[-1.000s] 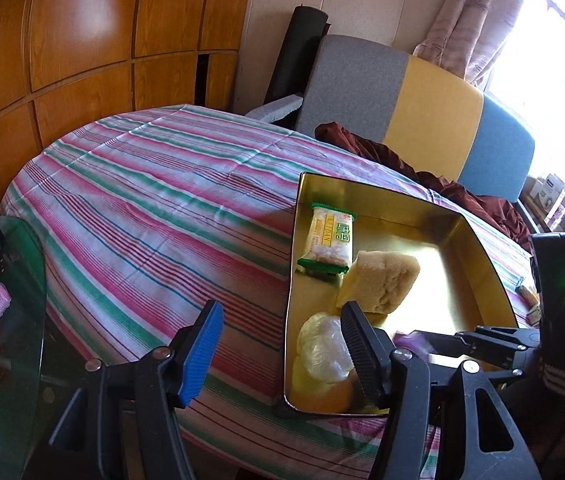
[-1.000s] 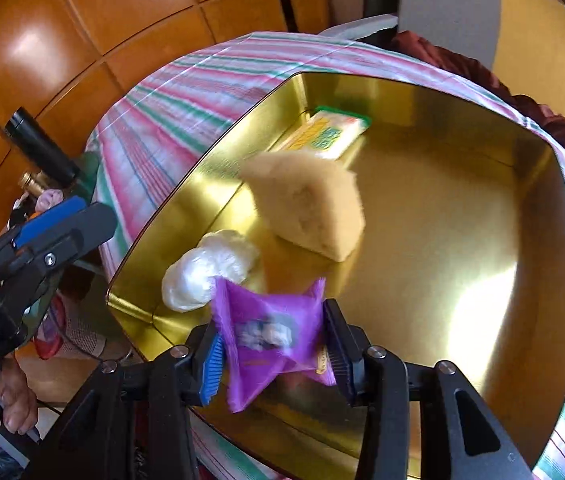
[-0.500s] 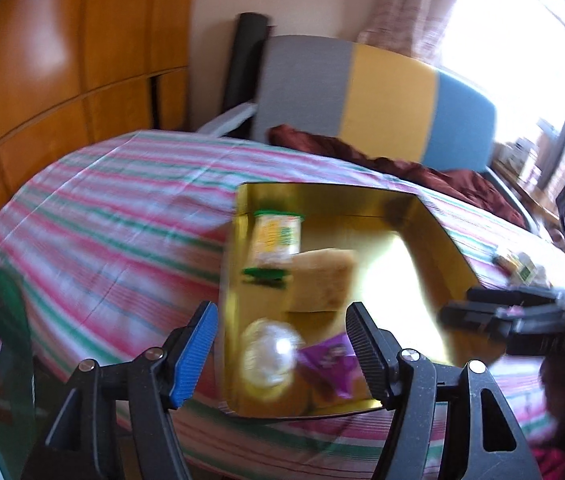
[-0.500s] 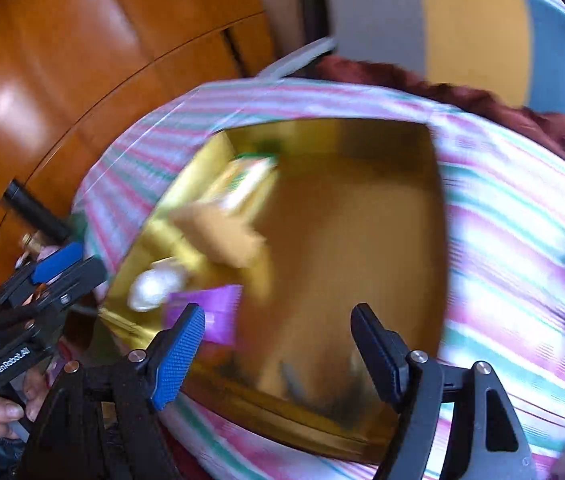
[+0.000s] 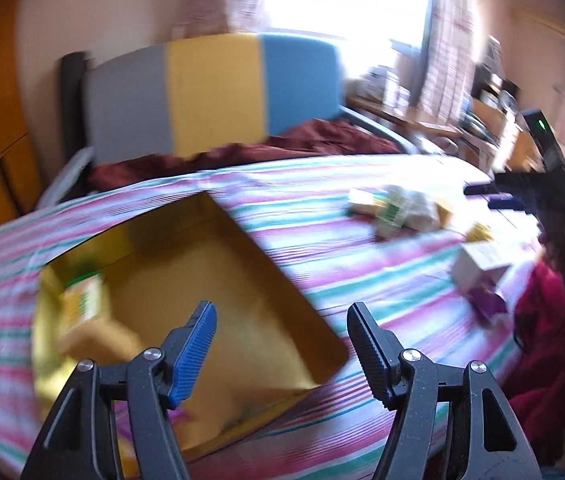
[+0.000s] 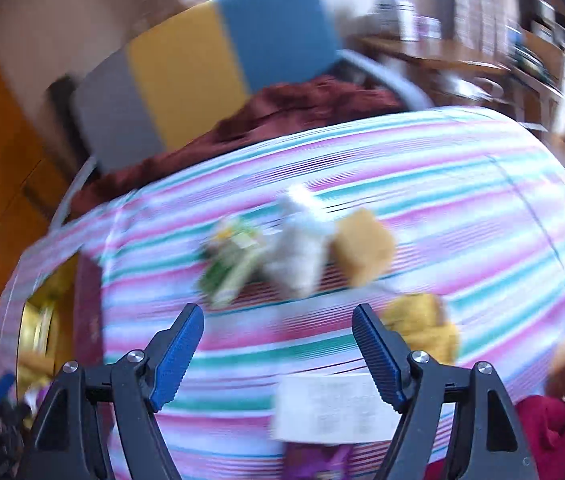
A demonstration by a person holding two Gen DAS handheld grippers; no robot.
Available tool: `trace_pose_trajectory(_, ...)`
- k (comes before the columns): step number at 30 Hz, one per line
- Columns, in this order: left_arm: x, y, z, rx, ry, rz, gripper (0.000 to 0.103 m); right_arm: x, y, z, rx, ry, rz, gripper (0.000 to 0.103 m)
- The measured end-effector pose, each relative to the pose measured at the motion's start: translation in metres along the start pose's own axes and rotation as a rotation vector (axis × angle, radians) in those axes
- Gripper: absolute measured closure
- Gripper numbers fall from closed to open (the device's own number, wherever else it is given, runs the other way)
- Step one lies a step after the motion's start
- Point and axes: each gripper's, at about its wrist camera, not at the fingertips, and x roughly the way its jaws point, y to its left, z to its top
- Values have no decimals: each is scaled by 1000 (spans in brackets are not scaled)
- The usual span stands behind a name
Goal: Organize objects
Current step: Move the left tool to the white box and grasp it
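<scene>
Left wrist view: left claw (image 5: 282, 344) released, empty, above gold tray (image 5: 294, 292) on striped desk (image 5: 322, 216); it has swung right off the tray.

Right wrist view: right claw (image 6: 278, 350) just opened, purple packet gone, now facing loose snacks (image 6: 298, 248). Slow down, centre one snack before clenching.

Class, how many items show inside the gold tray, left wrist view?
2: a green-yellow packet by the left wall of the tray, a tan block just below it. Others may hide behind the jaws.
</scene>
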Motion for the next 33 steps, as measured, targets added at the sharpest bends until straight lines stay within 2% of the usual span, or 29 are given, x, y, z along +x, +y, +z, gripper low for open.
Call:
trace_pose_trajectory(2, 12, -22, 8, 55, 20, -46, 34, -3, -32, 4, 102, -32, -27, 24)
trace_pose_trajectory(4, 25, -48, 15, 132, 35, -95, 31, -2, -56, 2, 191, -49, -18, 24)
trace_pose_trajectory(8, 53, -97, 22, 293, 81, -174, 29, 5, -97, -4, 389, -47, 115, 23)
trace_pose_trajectory(10, 65, -122, 27, 360, 95, -229, 27, -1, -103, -4, 416, -98, 124, 23)
trace_pose_trajectory(14, 90, -167, 40, 480, 106, -317, 22, -5, -103, -3, 435, -130, 162, 23)
trace_pose_trajectory(20, 125, -216, 54, 639, 133, -405, 16, 3, -104, -4, 451, -114, 212, 23)
trace_pose_trajectory(24, 144, -235, 60, 682, 166, -465, 15, 8, -107, -4, 464, -102, 227, 23)
trace_pose_trajectory(29, 163, -250, 64, 677, 218, -541, 14, 7, -119, -8, 515, -111, 243, 23)
trace_pose_trajectory(30, 167, -253, 65, 666, 229, -553, 18, 7, -120, -8, 524, -109, 243, 23)
trace_pose_trajectory(31, 170, -254, 66, 647, 242, -568, 35, 8, -121, -8, 529, -110, 241, 23)
trace_pose_trajectory(32, 173, -254, 66, 623, 265, -591, 41, 8, -121, -9, 532, -112, 241, 23)
trace_pose_trajectory(33, 174, -252, 66, 596, 281, -606, 52, 8, -122, -9, 537, -111, 236, 23)
